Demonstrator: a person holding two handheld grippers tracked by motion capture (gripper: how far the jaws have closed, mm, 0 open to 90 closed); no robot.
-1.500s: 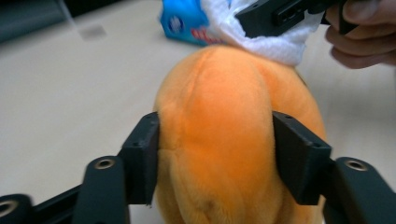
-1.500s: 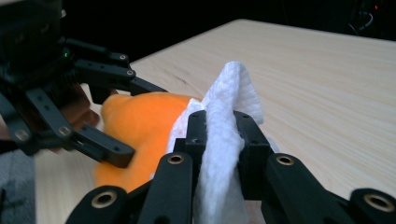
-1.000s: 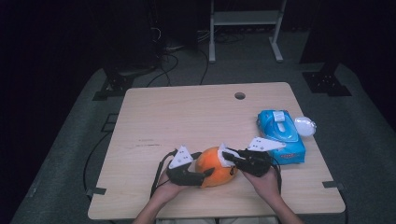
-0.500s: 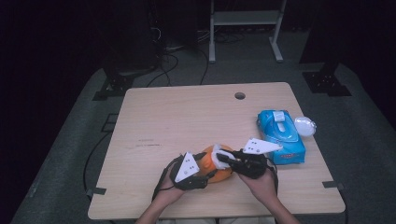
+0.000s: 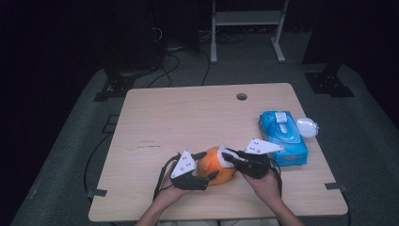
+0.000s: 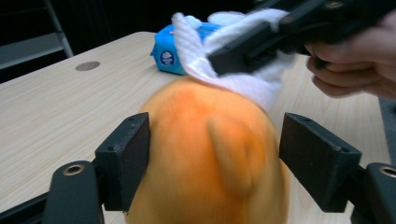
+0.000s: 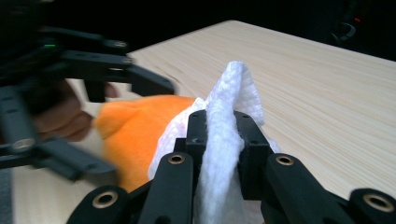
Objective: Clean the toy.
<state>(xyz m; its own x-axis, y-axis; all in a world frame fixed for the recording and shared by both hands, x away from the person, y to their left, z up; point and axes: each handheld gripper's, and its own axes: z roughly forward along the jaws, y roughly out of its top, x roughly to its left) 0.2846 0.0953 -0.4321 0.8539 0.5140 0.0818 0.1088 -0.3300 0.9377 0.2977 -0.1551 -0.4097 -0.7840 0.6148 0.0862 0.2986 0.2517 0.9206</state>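
- Pale wood-grain rectangular table [image 5: 188,122], matte, with a round dark cable hole [image 5: 242,96] near the far edge, right of centre; faint scuff marks left of centre
- Grey carpeted floor [image 5: 61,155] around it; dark room beyond, with a white metal shelf frame [image 5: 247,28] and black stands and loose cables on the floor at the far side
- Near the near edge, about centre: round orange soft fruit-like object [image 5: 215,165] resting on the table; blurred in the left gripper view
- Left gripper [image 5: 207,165] just left of it, jaws around the orange object, one on each side; left pad touching or almost touching, right pad standing off with a gap; jaws just been opening
- Right gripper [image 5: 227,155] reaching in from the right, jaws closed tight on a white fluffy cloth wipe [image 7: 224,135]; wipe lying against the top of the orange object
- Right side of the table: blue plastic pack of wet wipes [image 5: 283,136] with a white flip lid, close to the right edge, just beyond the right hand; small clear round plastic piece [image 5: 307,127] at the pack's far right, overhanging the table edge
- Open room: whole left half and far half of the table bare; little room to the right between gripper and pack; near edge close under both forearms
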